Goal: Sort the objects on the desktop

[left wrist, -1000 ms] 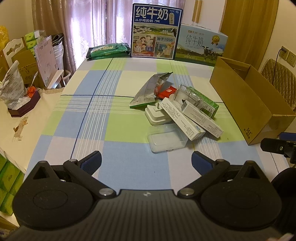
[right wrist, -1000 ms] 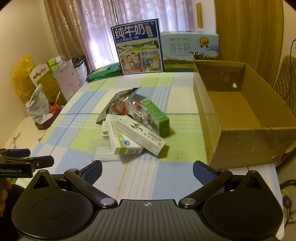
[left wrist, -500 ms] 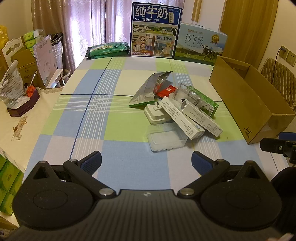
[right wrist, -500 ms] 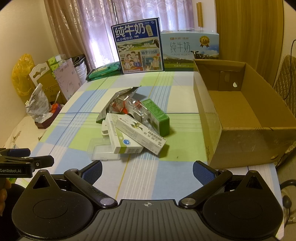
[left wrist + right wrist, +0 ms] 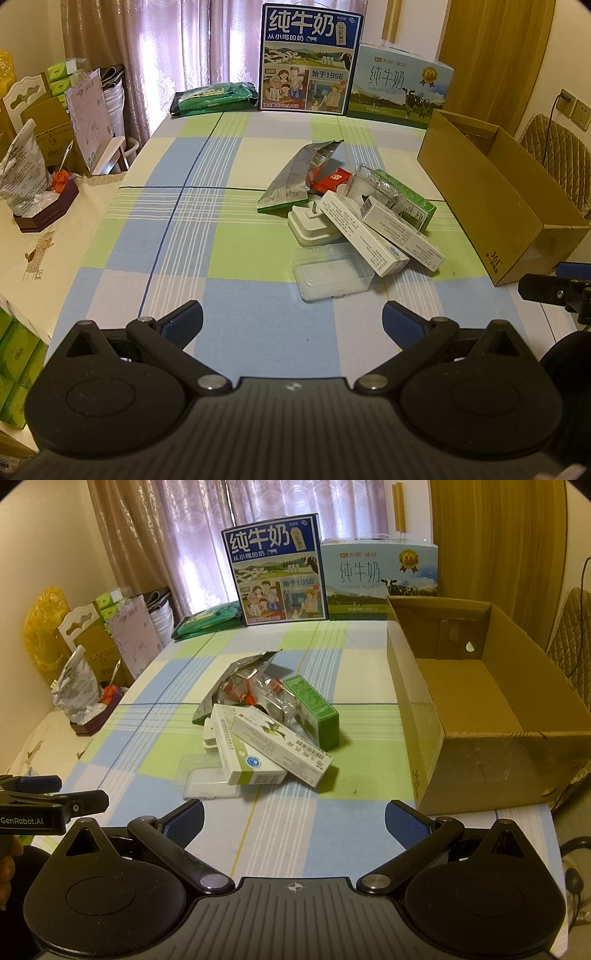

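A heap of small items lies mid-table: two white medicine boxes (image 5: 369,236) (image 5: 280,749), a green box (image 5: 314,709), a silver foil pouch (image 5: 295,177), a red packet (image 5: 332,179), a white plug adapter (image 5: 306,229) and a clear plastic case (image 5: 332,277). An open cardboard box (image 5: 480,738) stands right of the heap, nothing inside it. My left gripper (image 5: 291,321) is open near the table's front edge, short of the clear case. My right gripper (image 5: 293,821) is open too, in front of the heap, holding nothing.
Two milk cartons (image 5: 277,572) (image 5: 380,576) and a green packet (image 5: 214,98) stand at the table's far edge. A side table at the left holds a tissue tray (image 5: 40,206) and bags. A padded chair (image 5: 554,147) sits behind the cardboard box. Checked cloth (image 5: 166,221) lies bare left of the heap.
Both views have shifted very slightly. The objects and the open fingers stand as before.
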